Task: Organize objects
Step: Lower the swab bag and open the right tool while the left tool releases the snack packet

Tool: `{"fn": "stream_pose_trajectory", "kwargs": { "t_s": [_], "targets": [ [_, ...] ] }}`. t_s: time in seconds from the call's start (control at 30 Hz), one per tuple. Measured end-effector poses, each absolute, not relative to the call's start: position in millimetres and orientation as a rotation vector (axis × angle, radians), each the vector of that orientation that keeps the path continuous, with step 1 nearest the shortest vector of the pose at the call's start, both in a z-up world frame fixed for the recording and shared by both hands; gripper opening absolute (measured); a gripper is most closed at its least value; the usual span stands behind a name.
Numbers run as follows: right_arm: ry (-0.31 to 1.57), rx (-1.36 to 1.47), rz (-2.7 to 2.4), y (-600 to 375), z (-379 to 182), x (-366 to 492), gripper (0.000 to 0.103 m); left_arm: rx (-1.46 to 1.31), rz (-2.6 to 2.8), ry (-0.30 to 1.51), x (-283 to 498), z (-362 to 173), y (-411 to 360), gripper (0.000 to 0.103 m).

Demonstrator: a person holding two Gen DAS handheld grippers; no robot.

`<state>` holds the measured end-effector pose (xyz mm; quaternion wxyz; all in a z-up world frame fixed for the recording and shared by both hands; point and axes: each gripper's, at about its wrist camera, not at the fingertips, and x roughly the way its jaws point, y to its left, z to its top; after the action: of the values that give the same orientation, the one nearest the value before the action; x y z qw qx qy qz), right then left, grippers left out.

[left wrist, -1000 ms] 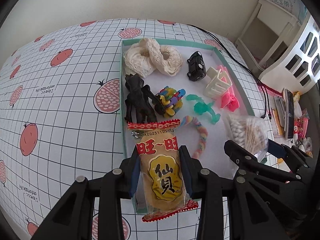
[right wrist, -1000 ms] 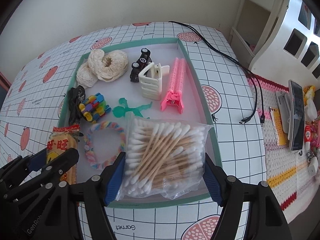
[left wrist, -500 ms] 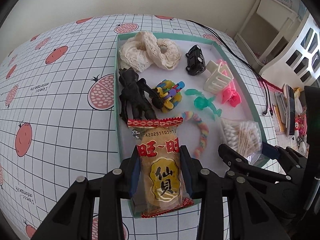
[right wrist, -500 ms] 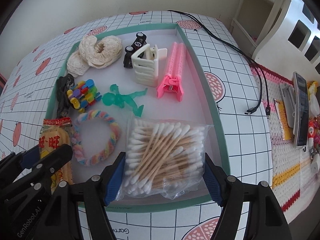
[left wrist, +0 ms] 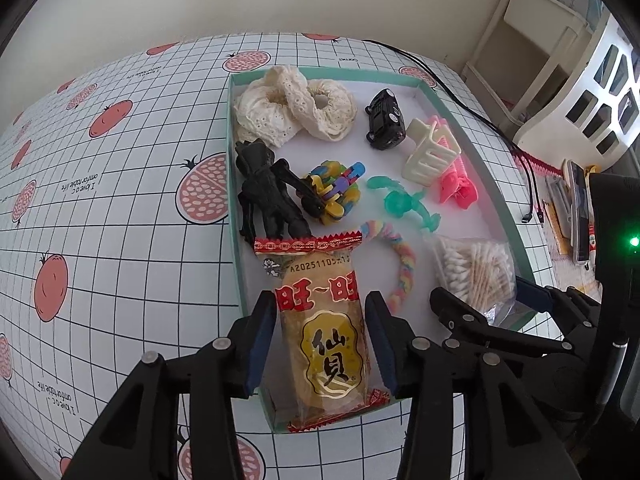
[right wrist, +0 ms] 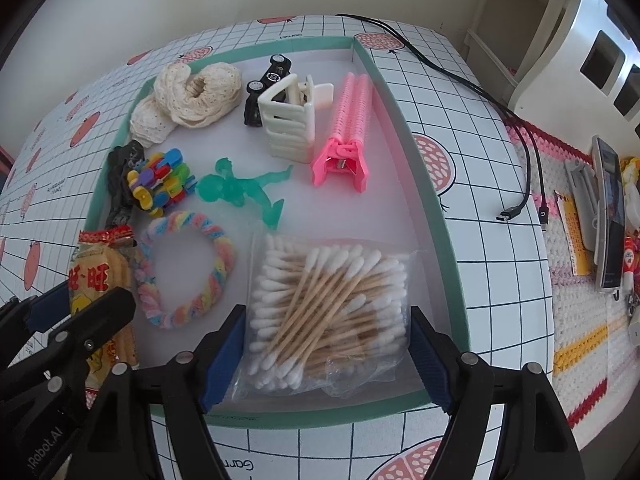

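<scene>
I see a grid-patterned tablecloth (right wrist: 472, 128) printed with pomegranates, a black USB cable (right wrist: 516, 120) trailing across it, a phone (right wrist: 610, 216) on a crocheted mat (right wrist: 580, 332), and white furniture (left wrist: 576, 92) beyond.

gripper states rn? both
Left gripper: open, fingers either side of the rice cracker packet.
Right gripper: open, fingers either side of the cotton swab bag.

Printed on the snack packet (left wrist: 322, 328): "旺~旺", "仙贝" and the code "A2025110". Upside down on the tablecloth (left wrist: 120, 184): "I love c", "omfortable life". On the left gripper's (right wrist: 76, 320) body: "iRobot.AI".
</scene>
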<state>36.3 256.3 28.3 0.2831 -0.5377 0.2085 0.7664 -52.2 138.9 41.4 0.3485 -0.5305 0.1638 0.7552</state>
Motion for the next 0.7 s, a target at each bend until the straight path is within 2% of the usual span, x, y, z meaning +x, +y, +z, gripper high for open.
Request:
{"fn": "stream_pose_trajectory", "kwargs": {
  "t_s": [0.23, 0.27, 0.33, 0.57, 0.63, 0.7],
  "targets": [
    [0.593, -1.379, 2.072, 254, 40, 43, 0.083, -1.336, 1.979, 0.391, -53, 58, 129, 0.048],
    [0.590, -1.371, 2.075, 253, 42, 43, 0.086, -1.326, 1.982, 0.388, -53, 61, 127, 0.048],
    [0.589, -1.353, 2.082, 250, 46, 45, 0.098, -1.309, 1.991, 0.381, -52, 66, 124, 0.049],
    [0.599, -1.322, 2.095, 241, 54, 47, 0.101, -1.291, 2.034, 0.343, -54, 76, 106, 0.055],
    [0.595, -1.321, 2.101, 234, 56, 49, 0.103, -1.293, 2.039, 0.328, -53, 78, 99, 0.067],
    [0.590, -1.319, 2.103, 229, 58, 51, 0.103, -1.288, 2.050, 0.314, -53, 80, 93, 0.071]
  ]
}}
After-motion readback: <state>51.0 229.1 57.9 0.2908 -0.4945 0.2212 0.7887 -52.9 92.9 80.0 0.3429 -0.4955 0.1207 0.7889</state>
